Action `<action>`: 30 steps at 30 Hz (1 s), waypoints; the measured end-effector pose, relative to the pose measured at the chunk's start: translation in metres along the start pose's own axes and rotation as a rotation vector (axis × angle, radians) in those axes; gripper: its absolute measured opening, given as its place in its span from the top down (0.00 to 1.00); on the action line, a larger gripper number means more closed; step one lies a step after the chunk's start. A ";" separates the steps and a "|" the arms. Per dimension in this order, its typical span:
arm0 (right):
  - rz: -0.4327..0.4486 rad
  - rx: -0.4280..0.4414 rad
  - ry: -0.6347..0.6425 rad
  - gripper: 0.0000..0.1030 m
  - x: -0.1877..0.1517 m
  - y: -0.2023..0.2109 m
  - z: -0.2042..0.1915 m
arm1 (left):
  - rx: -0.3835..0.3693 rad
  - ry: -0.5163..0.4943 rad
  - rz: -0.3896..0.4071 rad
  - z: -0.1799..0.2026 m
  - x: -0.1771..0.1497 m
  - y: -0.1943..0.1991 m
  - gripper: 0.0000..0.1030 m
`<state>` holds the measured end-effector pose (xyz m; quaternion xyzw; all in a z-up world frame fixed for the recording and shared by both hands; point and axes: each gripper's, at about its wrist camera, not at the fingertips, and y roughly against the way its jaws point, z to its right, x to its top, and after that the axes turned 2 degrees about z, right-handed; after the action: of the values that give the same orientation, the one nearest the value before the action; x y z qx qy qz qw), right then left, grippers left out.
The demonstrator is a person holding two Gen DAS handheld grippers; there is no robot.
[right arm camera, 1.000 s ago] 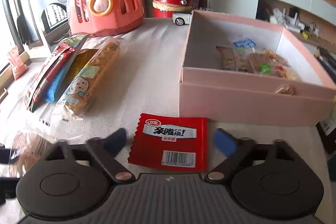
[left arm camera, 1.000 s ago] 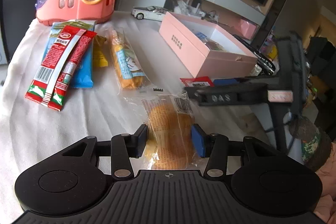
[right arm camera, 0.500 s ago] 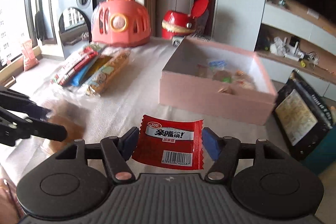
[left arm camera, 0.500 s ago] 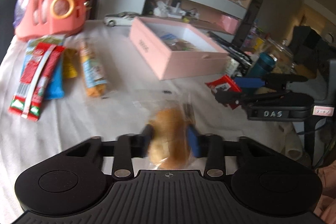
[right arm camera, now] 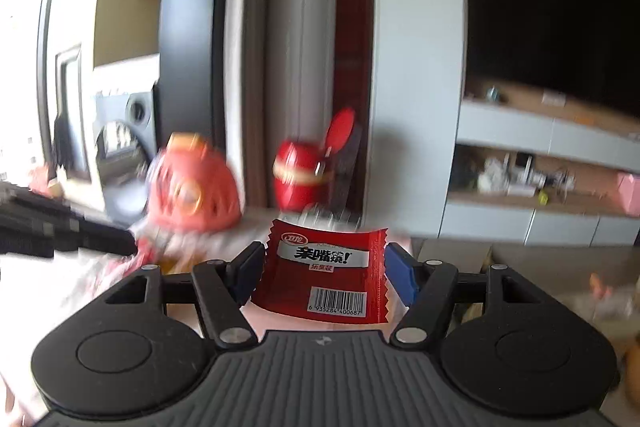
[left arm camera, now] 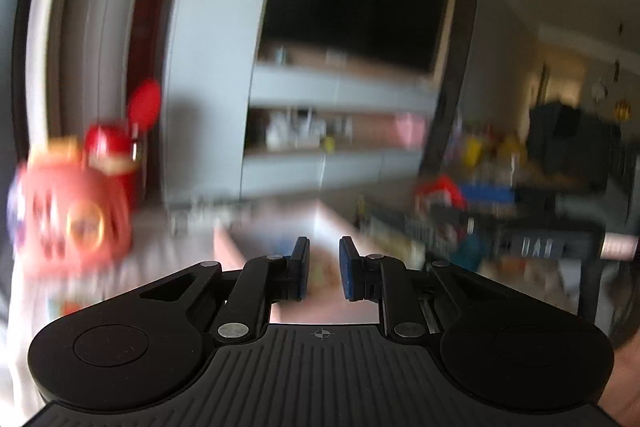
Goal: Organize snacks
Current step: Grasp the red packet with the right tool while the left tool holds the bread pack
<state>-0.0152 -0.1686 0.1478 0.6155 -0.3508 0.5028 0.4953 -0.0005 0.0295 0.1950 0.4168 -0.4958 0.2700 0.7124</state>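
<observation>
Through the left wrist, our left gripper [left arm camera: 324,269] is closing its jaws with nothing visible between them, above the blurred pink box [left arm camera: 328,311], where snacks likely belong. Through the right wrist, our right gripper [right arm camera: 322,269] clamps the red packet [right arm camera: 326,279] by its side edges, clear of the table for carrying.

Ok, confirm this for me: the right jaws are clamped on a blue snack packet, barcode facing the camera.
Wrong on the colour: the packet is red, not blue. The right wrist view shows the right gripper, its jaws clamped on a red snack packet, barcode facing the camera.
</observation>
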 end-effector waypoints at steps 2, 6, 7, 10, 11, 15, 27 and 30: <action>0.020 -0.008 -0.035 0.36 0.018 -0.011 0.013 | -0.036 0.034 0.006 -0.004 0.019 -0.014 0.80; -0.018 -0.028 -0.115 0.36 0.021 -0.030 0.036 | -0.085 0.050 -0.069 -0.008 0.007 -0.030 0.79; -0.039 -0.036 -0.119 0.36 0.015 -0.033 0.038 | -0.076 0.030 -0.104 -0.009 -0.004 -0.031 0.79; -0.105 -0.060 -0.082 0.36 -0.017 -0.041 0.035 | 0.009 -0.042 -0.230 -0.015 -0.046 -0.033 0.79; -0.136 -0.072 -0.064 0.36 -0.030 -0.046 0.031 | 0.034 -0.074 -0.276 -0.016 -0.062 -0.035 0.77; -0.261 -0.051 -0.042 0.36 -0.080 -0.064 0.009 | 0.048 -0.153 -0.420 -0.017 -0.112 -0.032 0.75; -0.383 0.001 0.044 0.24 -0.149 -0.069 -0.041 | 0.036 -0.322 -0.521 0.011 -0.155 -0.035 0.33; -0.383 -0.006 0.040 0.19 -0.151 -0.064 -0.043 | 0.046 -0.293 -0.497 0.011 -0.150 -0.035 0.36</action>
<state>-0.0053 -0.1204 -0.0148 0.6595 -0.2188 0.4105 0.5905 -0.0323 0.0061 0.0452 0.5760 -0.4700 0.0350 0.6679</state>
